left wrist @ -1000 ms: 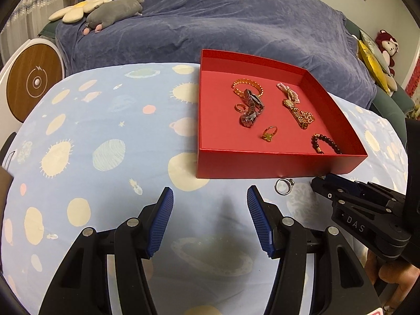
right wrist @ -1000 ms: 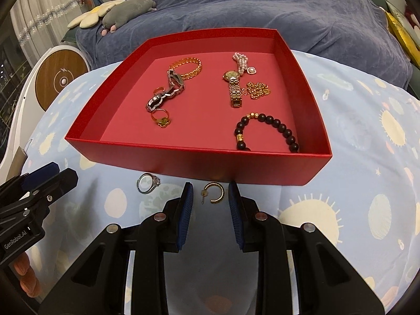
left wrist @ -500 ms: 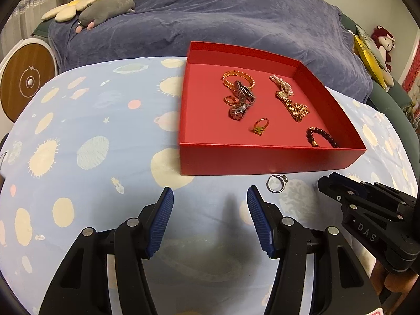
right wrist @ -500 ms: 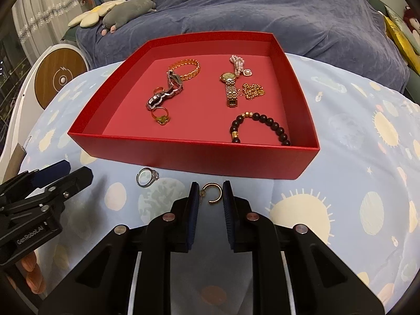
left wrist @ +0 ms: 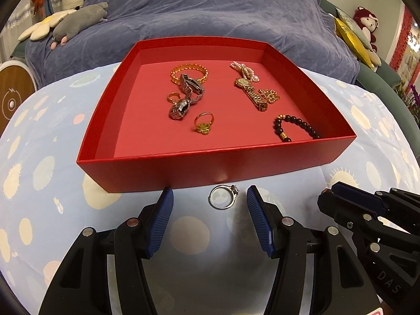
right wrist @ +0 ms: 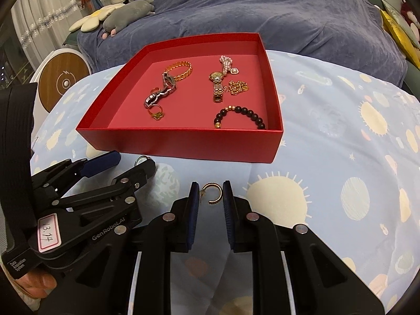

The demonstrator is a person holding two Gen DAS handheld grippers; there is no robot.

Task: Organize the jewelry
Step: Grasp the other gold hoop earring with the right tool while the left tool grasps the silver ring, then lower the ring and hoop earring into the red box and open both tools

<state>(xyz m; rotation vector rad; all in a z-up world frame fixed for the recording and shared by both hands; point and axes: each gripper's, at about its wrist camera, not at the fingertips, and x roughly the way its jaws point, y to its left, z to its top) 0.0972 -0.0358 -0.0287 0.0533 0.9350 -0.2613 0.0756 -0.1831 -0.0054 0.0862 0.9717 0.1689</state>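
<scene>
A red box [left wrist: 210, 173] [right wrist: 183, 141] on the patterned cloth holds bracelets, watches and rings. In front of its near wall a silver ring [left wrist: 223, 197] lies on the cloth between the fingers of my left gripper [left wrist: 210, 195], which is open and not touching it. In the right wrist view this left gripper [right wrist: 134, 161] half hides the ring [right wrist: 141, 158]. To the right, my right gripper [right wrist: 210, 187] is shut on a gold hoop earring [right wrist: 213, 193], with both pads against it. Its tip [left wrist: 328, 194] shows at the right of the left wrist view.
The pale blue cloth [right wrist: 341, 131] with suns and planets covers the table. Behind it lies a purple-blue bedcover [left wrist: 210, 8] with plush toys [left wrist: 78, 21]. A round white device with a wooden face [right wrist: 63, 84] stands at the left. A hand [right wrist: 34, 283] holds the left gripper.
My left gripper moved right and lower until the silver ring lay between its open fingers. My right gripper's jaws narrowed onto the gold hoop earring and backed slightly from the box.
</scene>
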